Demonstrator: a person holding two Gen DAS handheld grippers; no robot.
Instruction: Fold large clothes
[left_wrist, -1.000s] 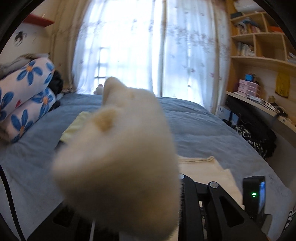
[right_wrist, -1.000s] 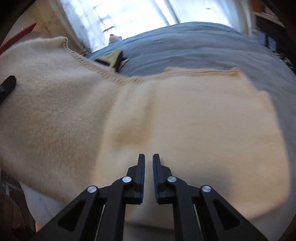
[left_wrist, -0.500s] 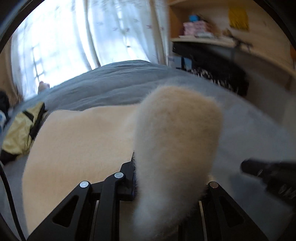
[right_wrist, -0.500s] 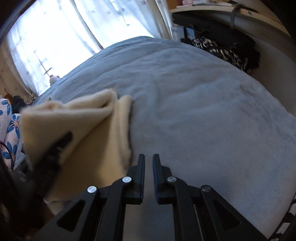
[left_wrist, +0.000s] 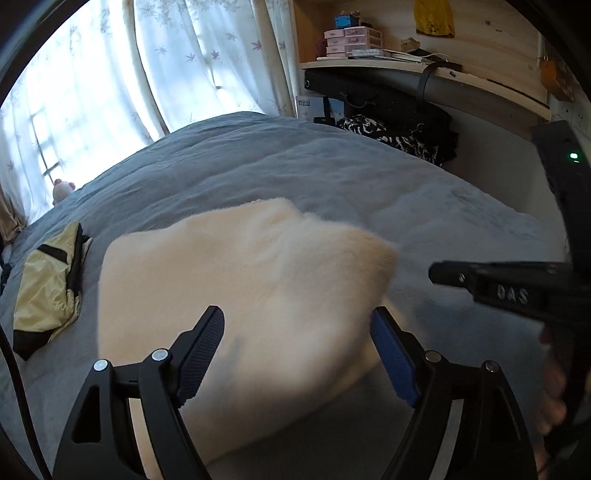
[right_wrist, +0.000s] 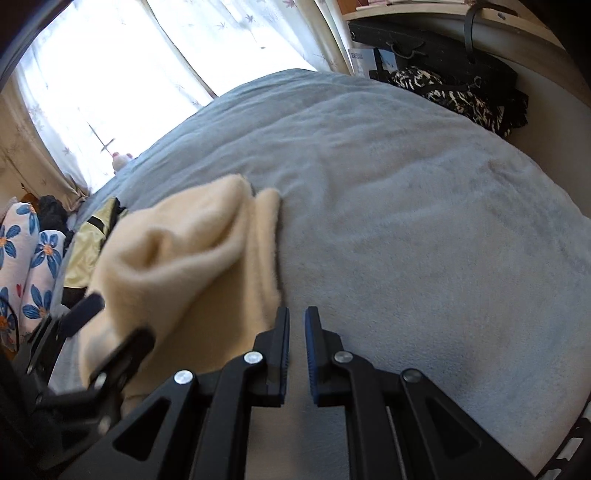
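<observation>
Cream fleece, thick and fuzzy, makes up the large garment (left_wrist: 243, 280) that lies folded on the grey-blue bed (left_wrist: 288, 166). Seen from the left wrist, the left tool (left_wrist: 297, 345) hangs just above the near part of the garment; its jaws are opening, spread wide to either side of the fleece, and the pads do not press on it. The cloth beneath and ahead of this tool is blurred, with a raised, puffy upper layer lying over a flatter one.

From the right wrist, the right tool (right_wrist: 296, 349) is closed on nothing, its two pads nearly meeting with only a thin gap between them. It points down at the bed, with the garment's right edge just to its left and bare bedcover ahead and to its right. In that view the top layer of fleece forms a loose, rounded fold over the lower layer, whose edge sticks out beside it.

A yellow jacket with black trim (left_wrist: 48, 291) lies crumpled on the bed, left of the left tool and beyond the garment's left edge. Floral pillows (right_wrist: 27, 258) with blue flowers are stacked farther left of the right tool. Ahead of both tools, past the far side of the bed, hang white curtains (left_wrist: 166, 59). A wooden shelf (left_wrist: 406, 66) runs above dark bags, up and to the right.
</observation>
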